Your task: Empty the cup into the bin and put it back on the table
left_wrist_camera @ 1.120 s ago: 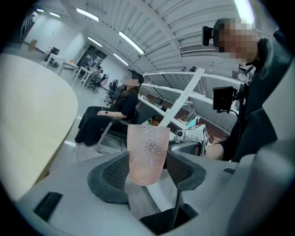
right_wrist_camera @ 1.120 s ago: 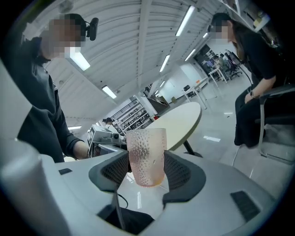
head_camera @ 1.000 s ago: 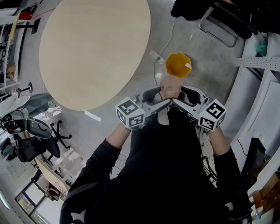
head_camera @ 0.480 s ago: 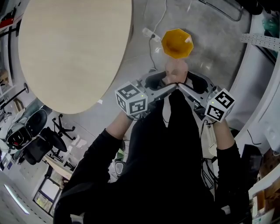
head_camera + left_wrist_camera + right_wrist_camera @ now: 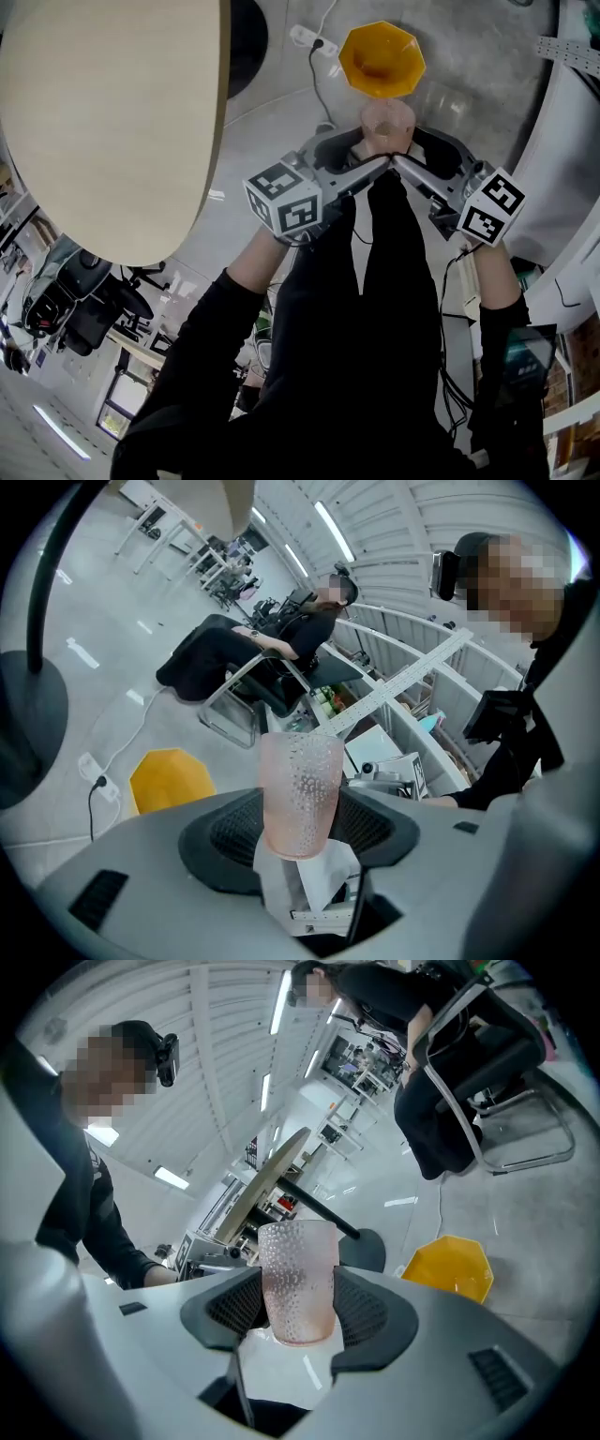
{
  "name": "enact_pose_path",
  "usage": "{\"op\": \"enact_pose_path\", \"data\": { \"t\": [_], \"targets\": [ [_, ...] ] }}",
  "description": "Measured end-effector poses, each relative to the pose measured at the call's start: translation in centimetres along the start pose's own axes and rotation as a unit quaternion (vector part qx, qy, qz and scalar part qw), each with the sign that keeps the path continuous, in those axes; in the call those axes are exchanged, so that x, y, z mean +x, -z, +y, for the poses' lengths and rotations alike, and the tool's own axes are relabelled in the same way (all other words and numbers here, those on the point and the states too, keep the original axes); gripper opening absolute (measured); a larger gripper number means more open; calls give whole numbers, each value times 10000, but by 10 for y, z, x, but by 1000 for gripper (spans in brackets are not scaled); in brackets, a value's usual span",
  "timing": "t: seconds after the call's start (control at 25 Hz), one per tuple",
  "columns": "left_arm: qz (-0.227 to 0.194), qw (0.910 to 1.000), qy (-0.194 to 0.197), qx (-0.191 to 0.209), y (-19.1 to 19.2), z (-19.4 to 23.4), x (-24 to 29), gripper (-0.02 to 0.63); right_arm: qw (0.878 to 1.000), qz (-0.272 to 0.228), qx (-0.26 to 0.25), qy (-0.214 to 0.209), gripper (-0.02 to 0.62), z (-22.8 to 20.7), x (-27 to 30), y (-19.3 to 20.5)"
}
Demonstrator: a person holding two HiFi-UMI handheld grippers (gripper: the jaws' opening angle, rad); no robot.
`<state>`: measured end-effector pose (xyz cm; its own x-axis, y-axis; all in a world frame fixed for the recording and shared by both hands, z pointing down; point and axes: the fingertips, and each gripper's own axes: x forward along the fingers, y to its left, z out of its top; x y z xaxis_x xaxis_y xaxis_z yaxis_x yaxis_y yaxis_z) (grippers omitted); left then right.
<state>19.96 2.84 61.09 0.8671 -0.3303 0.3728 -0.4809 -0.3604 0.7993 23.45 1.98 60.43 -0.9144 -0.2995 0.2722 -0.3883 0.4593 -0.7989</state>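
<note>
The left gripper (image 5: pixel 298 823) and right gripper (image 5: pixel 298 1303) both clamp their jaws on the cup (image 5: pixel 385 122) (carrying step, it seems). Next it needs tipping over the bin (image 5: pixel 382 58).

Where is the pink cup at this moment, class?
In the head view the pink cup is upper centre, gripped between the left claw and right claw, just below the yellow bin in the picture and right of the round table.
</note>
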Motion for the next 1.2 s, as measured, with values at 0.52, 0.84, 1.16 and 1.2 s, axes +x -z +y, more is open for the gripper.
{"op": "enact_pose_path", "data": {
  "t": [0.52, 0.84, 1.16, 1.2],
  "targets": [
    [269, 9986, -33, -459, 27, 57, 31, 267, 9974, 35, 711, 149, 247, -62, 18, 32],
    [403, 9936, -138, -1048, 34, 100, 55, 264, 9901, -2, 1365, 321, 247, -109, 33, 43],
    [539, 9882, -275, -1409, 31, 112, 65, 264, 9825, 84, 1824, 368, 247, -125, 38, 41],
    [547, 9875, -288, -1450, 31, 112, 65, 264, 9818, 78, 1858, 371, 247, -125, 38, 42]
  ]
}}
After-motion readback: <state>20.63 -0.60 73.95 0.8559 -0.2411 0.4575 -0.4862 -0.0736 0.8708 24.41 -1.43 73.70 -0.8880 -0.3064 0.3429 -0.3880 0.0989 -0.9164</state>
